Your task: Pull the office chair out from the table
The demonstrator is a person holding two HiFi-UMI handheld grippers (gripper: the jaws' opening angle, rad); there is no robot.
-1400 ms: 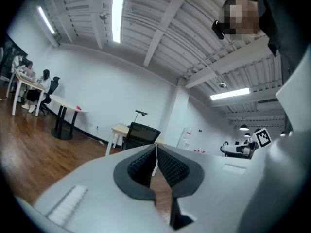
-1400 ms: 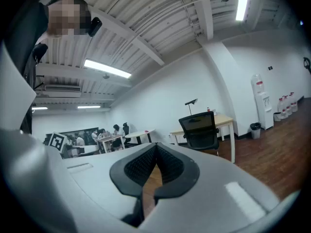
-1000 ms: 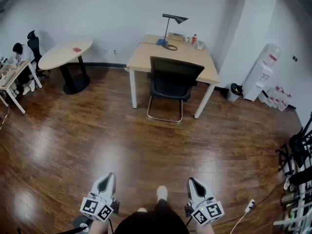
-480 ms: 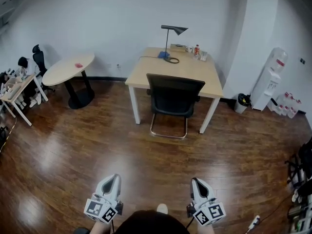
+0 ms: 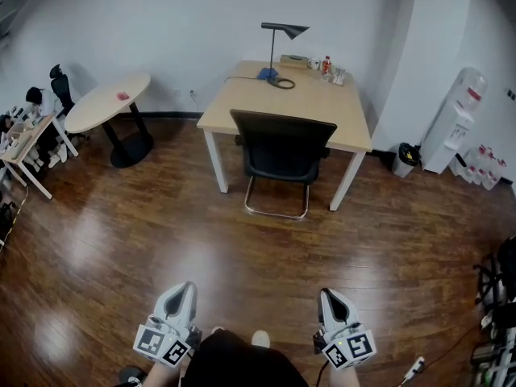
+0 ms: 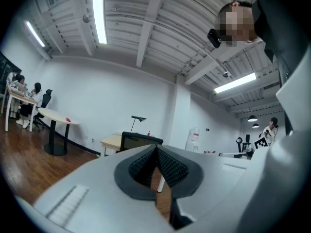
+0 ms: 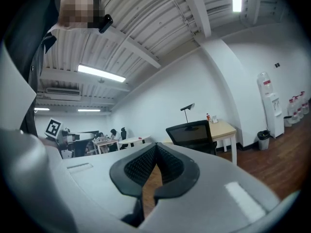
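Dark wood flooring (image 5: pixel 242 256) is what lies between your grippers and the office chair (image 5: pixel 282 153). Off to the left stands a round table (image 5: pixel 105 103); to the right, a water dispenser (image 5: pixel 458 123) and a black bin (image 5: pixel 405 158). The chair — black back, chrome sled base — sits tucked at the near edge of the pale wooden table (image 5: pixel 242 103), which carries a desk lamp (image 5: pixel 289 31). Its back faces you, its width running along the table edge. Your left gripper (image 5: pixel 184 290) and right gripper (image 5: pixel 327 296) are both closed on nothing — well apart from the chair.
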